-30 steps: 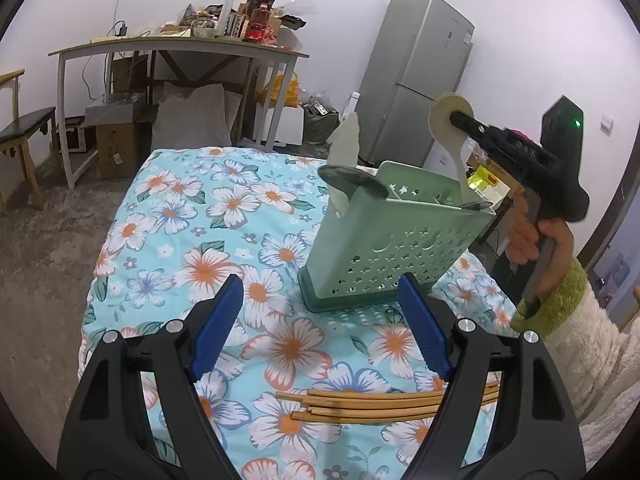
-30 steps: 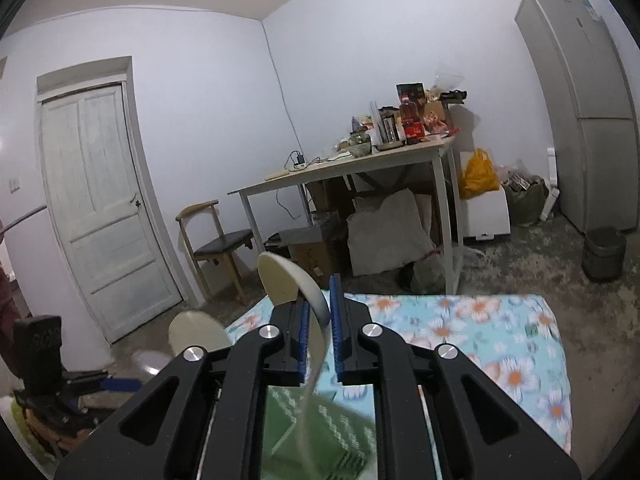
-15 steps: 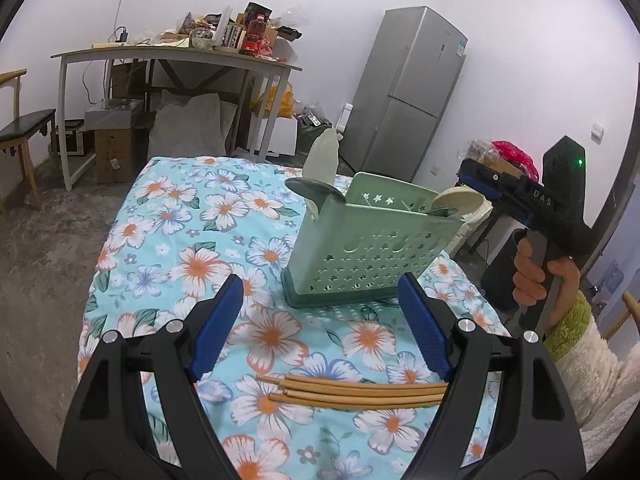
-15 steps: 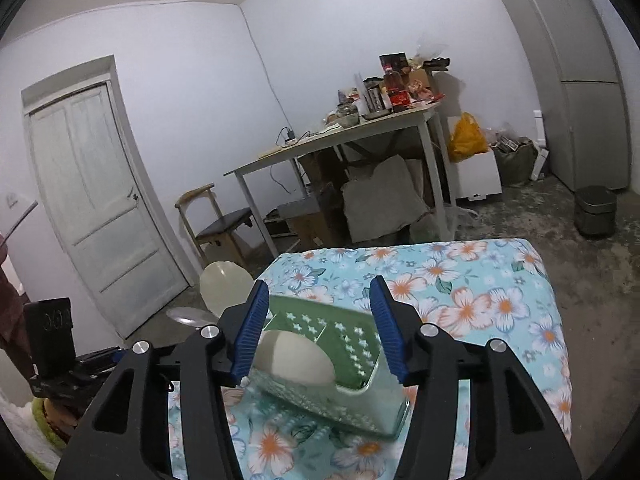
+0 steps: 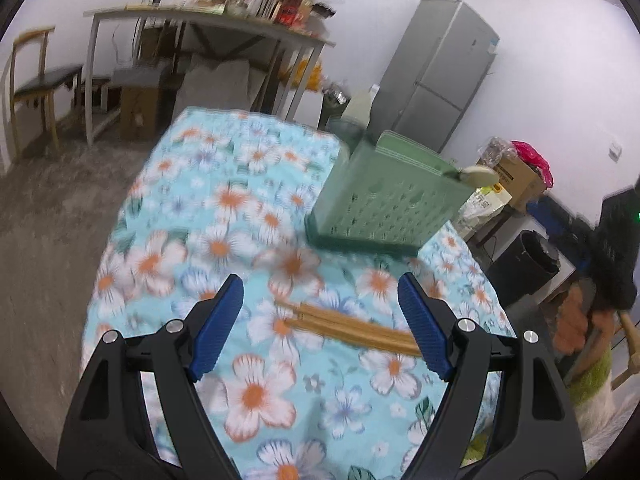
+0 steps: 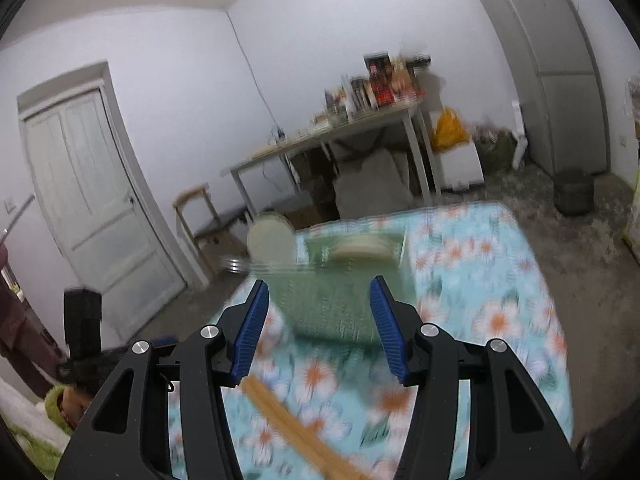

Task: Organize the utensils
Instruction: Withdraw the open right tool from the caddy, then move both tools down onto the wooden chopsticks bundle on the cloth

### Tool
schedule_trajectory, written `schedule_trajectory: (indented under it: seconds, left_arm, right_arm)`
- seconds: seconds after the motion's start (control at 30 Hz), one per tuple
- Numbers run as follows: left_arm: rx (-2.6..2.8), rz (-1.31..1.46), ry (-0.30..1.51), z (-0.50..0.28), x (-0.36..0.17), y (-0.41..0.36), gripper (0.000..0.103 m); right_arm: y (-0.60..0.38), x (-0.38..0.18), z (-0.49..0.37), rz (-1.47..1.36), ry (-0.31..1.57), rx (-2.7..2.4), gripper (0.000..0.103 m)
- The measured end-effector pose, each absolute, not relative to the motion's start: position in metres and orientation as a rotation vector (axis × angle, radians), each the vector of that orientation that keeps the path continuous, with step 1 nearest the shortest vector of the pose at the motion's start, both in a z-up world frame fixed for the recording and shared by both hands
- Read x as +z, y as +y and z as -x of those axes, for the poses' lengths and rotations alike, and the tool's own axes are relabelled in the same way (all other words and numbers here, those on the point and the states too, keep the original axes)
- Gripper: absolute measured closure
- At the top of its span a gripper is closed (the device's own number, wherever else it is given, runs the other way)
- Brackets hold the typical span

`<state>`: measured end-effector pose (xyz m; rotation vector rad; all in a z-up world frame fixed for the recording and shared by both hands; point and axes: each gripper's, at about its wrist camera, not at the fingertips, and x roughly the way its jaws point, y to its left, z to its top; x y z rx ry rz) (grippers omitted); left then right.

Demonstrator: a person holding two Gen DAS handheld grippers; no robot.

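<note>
Left wrist view is showing the left gripper (image 5: 320,330) hovering above the tablecloth (image 5: 208,216), jaws standing wide apart and gripping nothing. Chopsticks (image 5: 344,326) are lying flat on the cloth between the blue fingers (image 5: 218,322), bundled side by side. Their long axis is running across the frame, from upper left down to lower right, with the right end passing behind the right finger. Whether the fingers are touching the cloth cannot be told.

Beyond the chopsticks, well apart from them, a green basket (image 5: 384,208) is sitting upright on the cloth toward the far right edge of the table. A pale spoon (image 5: 478,175) is poking out over its right rim, bowl pointing right. More pale utensils are sticking up at its far left corner, too blurred to tell apart. At the right edge, a hand is holding the right gripper's black body (image 5: 616,252).

Right wrist view is blurring heavily. The right gripper (image 6: 318,330) is hanging over the cloth (image 6: 480,264) with jaws wide apart and nothing between them. The basket (image 6: 336,304) is sitting ahead between the fingers, with a pale round utensil (image 6: 272,242) standing at its left corner and another (image 6: 362,250) lying across the top. The chopsticks (image 6: 288,420) are lying below, axis running from the left finger down to the lower right.
</note>
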<state>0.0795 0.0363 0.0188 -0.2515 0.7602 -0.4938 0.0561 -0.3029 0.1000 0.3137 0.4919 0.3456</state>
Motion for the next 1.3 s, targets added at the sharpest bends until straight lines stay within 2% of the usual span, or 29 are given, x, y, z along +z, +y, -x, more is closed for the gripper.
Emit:
schedule_trajectory:
  seconds: [0.17,0.27,0.43,0.67,0.73,0.83,1.3]
  left_arm:
    - [-0.548,0.291,0.851,-0.078,-0.004,0.022,0.032]
    - [-0.602,0.365,0.927,-0.082,-0.022,0.012,0.042]
    - [-0.653,0.568,1.079,-0.098,-0.062,0.004,0.065]
    - [-0.61,0.869,1.126,-0.116,-0.097,0.02,0.077]
    - [-0.584,0.924,1.13,-0.118,-0.104,0.025,0.087]
    - [-0.559,0.971,1.127,-0.119,-0.109,0.029,0.092]
    - [-0.482,0.934,1.131,-0.097,-0.083,0.06,0.094]
  right_arm:
    - [-0.28,0.06,-0.047,-0.328,0.63,0.322,0.051]
    - [-0.272,0.04,-0.043,-0.357,0.686,0.321,0.051]
    - [-0.261,0.019,-0.042,-0.356,0.759,0.296,0.051]
    - [-0.264,0.008,-0.042,-0.369,0.781,0.293,0.051]
    - [-0.265,0.006,-0.044,-0.377,0.786,0.292,0.051]
    - [-0.267,0.004,-0.045,-0.387,0.79,0.293,0.051]
    - [-0.267,0.01,-0.045,-0.38,0.769,0.297,0.051]
